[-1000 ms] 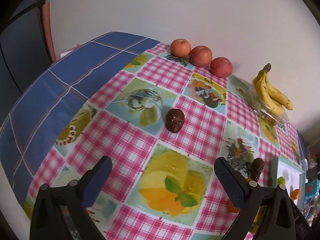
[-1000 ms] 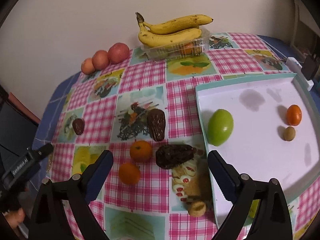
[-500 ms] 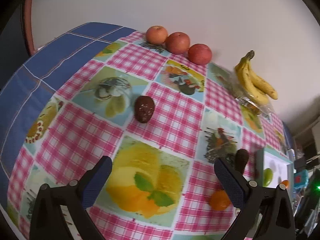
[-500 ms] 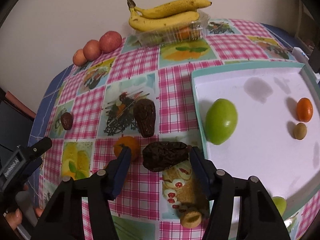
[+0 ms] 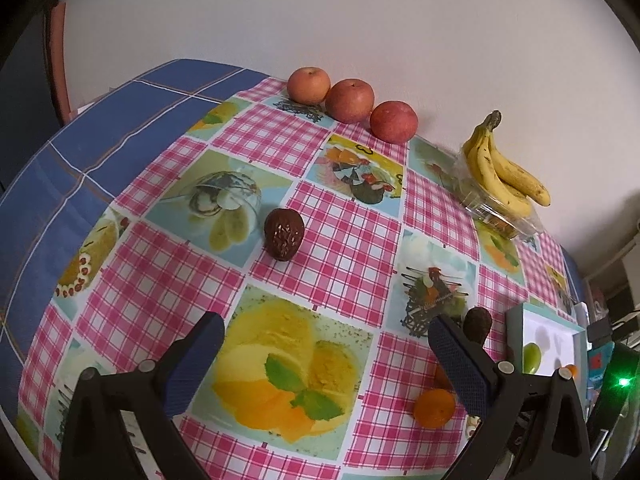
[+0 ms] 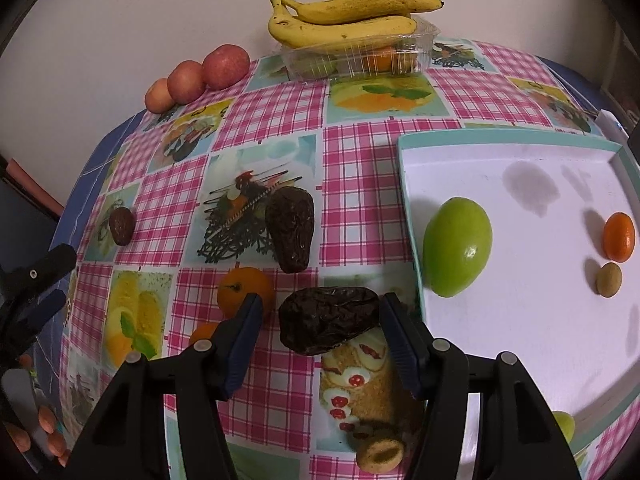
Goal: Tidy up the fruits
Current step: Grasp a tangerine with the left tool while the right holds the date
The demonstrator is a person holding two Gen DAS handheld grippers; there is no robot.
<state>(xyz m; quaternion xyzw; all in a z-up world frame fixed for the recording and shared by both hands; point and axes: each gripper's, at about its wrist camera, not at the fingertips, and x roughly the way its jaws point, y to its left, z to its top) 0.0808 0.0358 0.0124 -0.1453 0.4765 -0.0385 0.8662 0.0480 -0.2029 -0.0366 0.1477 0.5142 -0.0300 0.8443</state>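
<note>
My right gripper (image 6: pixel 322 316) is open, its jaws on either side of a dark wrinkled avocado (image 6: pixel 330 320) lying on the checked tablecloth, with small gaps on both sides. A second dark avocado (image 6: pixel 291 229) lies just beyond, and two oranges (image 6: pixel 245 291) sit to its left. A white tray (image 6: pixel 520 312) on the right holds a green mango (image 6: pixel 457 246), a small orange (image 6: pixel 619 237) and a small brown fruit (image 6: pixel 608 279). My left gripper (image 5: pixel 326 344) is open and empty above the cloth; a small dark avocado (image 5: pixel 283 233) lies ahead of it.
Three red apples (image 5: pixel 350 100) line the wall. Bananas (image 6: pixel 344 16) rest on a clear plastic box (image 6: pixel 360 58) at the back. An orange (image 5: pixel 434 408) lies by my left gripper's right finger. The other gripper (image 6: pixel 32 292) shows at the left edge.
My right gripper has moved down and forward and narrowed from wide open to bracket the wrinkled avocado. My left gripper has swung and drawn back slightly, staying open.
</note>
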